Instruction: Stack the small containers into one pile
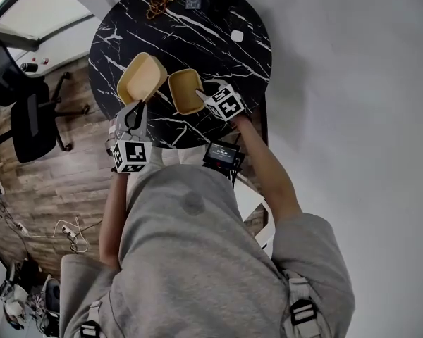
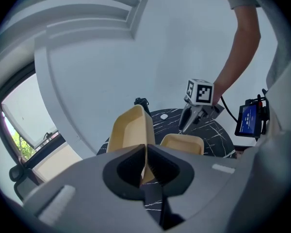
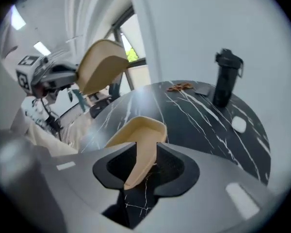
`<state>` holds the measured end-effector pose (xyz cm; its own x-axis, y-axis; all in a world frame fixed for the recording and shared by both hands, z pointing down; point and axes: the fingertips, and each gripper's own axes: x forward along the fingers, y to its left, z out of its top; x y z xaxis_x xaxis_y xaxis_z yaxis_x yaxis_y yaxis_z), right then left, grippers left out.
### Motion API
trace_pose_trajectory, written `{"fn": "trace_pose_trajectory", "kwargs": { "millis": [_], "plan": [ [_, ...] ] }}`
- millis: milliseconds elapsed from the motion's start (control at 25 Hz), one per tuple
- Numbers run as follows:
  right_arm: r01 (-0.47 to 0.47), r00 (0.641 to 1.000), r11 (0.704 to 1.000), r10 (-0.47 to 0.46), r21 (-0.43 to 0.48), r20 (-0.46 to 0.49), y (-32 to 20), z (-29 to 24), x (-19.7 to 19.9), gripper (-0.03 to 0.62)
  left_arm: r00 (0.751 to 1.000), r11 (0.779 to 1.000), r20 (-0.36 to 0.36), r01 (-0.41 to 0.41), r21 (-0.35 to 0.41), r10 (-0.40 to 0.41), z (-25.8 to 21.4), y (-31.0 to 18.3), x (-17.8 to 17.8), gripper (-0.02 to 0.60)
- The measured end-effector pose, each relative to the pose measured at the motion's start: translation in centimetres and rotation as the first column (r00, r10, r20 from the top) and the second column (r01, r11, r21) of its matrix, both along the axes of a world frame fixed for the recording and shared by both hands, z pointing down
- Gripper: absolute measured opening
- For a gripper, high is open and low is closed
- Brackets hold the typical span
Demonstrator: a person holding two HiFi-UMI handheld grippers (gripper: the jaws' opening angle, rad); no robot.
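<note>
Two tan small containers are over the black marble table [image 1: 225,62]. My left gripper [image 1: 136,108] is shut on the near rim of the left container [image 1: 142,77], which is tilted and lifted off the table; the left gripper view shows that container [image 2: 131,130] rising from the closed jaws [image 2: 145,148]. The right container [image 1: 186,90] lies on the table just right of it. My right gripper [image 1: 201,96] is at its right rim. In the right gripper view that rim [image 3: 144,140] runs between the jaws [image 3: 144,149], which stand wide apart and do not clamp it.
A black bottle [image 3: 226,76], brown pretzel-like pieces [image 1: 159,4], a dark square item [image 1: 192,0] and a small white object [image 1: 237,36] sit at the table's far side. A small screen device [image 1: 222,153] hangs at the near edge. An office chair [image 1: 32,122] stands to the left.
</note>
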<state>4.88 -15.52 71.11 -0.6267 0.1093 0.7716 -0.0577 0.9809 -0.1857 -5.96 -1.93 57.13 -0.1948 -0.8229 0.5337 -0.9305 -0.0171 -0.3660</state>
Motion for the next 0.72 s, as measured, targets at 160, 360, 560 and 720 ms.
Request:
{"fn": "trace_pose_trajectory", "kwargs": {
  "millis": [160, 360, 560, 720],
  "plan": [
    [-0.268, 0.96, 0.949, 0.248, -0.164, -0.132, -2.0, 3.6, 0.8, 0.105, 0.998, 0.998, -0.012, -0.057, 0.006, 0.057, 0.0, -0.2, -1.4, 0.018],
    [-0.46, 0.88, 0.845, 0.393, -0.271, -0.267, -0.5, 6.4, 0.6, 0.043, 0.993, 0.993, -0.024, -0.117, 0.02, 0.118, -0.8, -0.1, -4.3, 0.018],
    [-0.594, 0.804, 0.713, 0.529, -0.371, -0.271, 0.3, 5.3, -3.4, 0.042, 0.985, 0.986, -0.034, -0.167, 0.015, 0.168, -0.3, 0.4, -8.2, 0.018],
    [-0.596, 0.803, 0.715, 0.548, -0.366, -0.235, 0.9, 3.9, -5.9, 0.155, 0.972, 0.972, -0.027, -0.235, 0.003, 0.235, 0.4, 0.1, -10.6, 0.018]
  ]
}}
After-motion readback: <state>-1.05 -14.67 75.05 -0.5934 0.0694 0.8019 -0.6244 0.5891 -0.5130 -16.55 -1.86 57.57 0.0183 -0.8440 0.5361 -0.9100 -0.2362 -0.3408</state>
